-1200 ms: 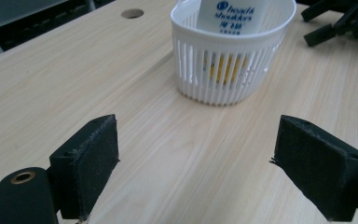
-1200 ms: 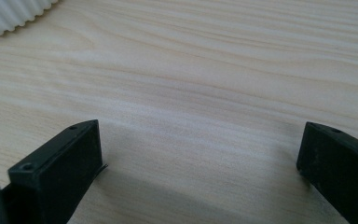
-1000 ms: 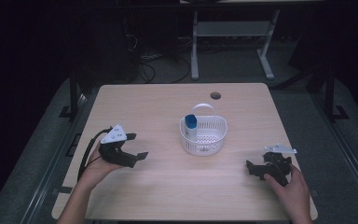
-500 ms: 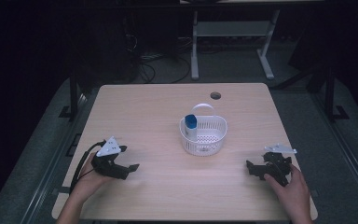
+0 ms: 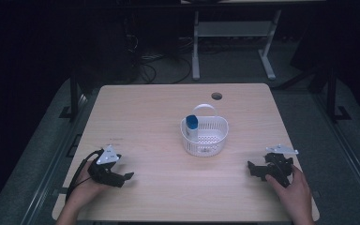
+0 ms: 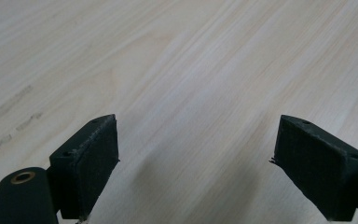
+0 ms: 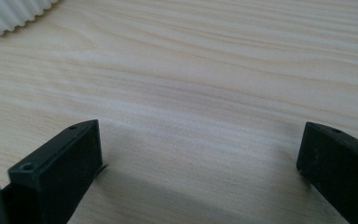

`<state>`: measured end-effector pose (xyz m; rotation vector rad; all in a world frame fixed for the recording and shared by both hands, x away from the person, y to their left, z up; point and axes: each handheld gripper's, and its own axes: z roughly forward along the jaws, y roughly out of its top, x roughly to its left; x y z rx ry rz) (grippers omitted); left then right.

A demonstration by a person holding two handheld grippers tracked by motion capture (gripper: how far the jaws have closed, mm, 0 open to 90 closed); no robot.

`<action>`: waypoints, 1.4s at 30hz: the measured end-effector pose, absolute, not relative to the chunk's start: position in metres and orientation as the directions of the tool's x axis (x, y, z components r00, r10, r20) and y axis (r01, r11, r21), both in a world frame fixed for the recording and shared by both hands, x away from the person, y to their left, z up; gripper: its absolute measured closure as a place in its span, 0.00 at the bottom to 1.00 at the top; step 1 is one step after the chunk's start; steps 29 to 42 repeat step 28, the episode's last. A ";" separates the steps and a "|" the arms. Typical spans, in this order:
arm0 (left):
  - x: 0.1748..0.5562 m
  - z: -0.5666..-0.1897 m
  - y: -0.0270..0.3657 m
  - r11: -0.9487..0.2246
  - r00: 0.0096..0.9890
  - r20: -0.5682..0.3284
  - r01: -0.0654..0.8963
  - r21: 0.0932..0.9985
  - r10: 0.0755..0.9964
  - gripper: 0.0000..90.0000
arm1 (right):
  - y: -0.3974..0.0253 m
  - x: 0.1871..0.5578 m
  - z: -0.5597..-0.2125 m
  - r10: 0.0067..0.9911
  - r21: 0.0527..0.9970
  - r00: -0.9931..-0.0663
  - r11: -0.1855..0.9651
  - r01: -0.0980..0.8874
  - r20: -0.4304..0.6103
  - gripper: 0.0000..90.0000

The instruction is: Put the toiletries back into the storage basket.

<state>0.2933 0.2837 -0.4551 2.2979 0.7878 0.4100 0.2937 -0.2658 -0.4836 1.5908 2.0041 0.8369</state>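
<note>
High view: white basket (image 5: 205,136) mid-table (image 5: 145,108), blue-capped bottle (image 5: 192,127) upright inside at its left. Left gripper (image 5: 122,177) and right gripper (image 5: 254,167) flank the basket, well apart from it, jaws spread, nothing held.

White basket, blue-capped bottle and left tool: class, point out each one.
white basket (image 5: 212,140), high view, front wall.
blue-capped bottle (image 5: 191,122), high view, its blue cap.
left tool (image 5: 125,176), high view, between its jaw tips.

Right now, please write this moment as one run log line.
left gripper: open, empty | right gripper: open, empty | bottle: upright in basket | table
</note>
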 end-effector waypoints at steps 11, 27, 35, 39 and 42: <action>0.290 -0.467 0.291 -0.595 0.767 0.064 0.439 0.673 0.639 0.15 | -0.266 0.294 -0.484 0.971 0.697 -0.237 0.153 0.701 0.025 0.00; 0.289 -0.475 0.299 -0.531 0.765 0.006 0.441 0.723 0.643 0.15 | -0.266 0.294 -0.484 0.971 0.696 -0.237 0.153 0.701 0.025 0.00; 0.289 -0.475 0.299 -0.531 0.765 0.006 0.441 0.723 0.643 0.15 | -0.266 0.294 -0.484 0.971 0.696 -0.237 0.153 0.701 0.025 0.00; 0.289 -0.475 0.299 -0.531 0.765 0.006 0.441 0.723 0.643 0.15 | -0.266 0.294 -0.484 0.971 0.696 -0.237 0.153 0.701 0.025 0.00; 0.289 -0.475 0.299 -0.531 0.765 0.006 0.441 0.723 0.643 0.15 | -0.266 0.294 -0.484 0.971 0.696 -0.237 0.153 0.701 0.025 0.00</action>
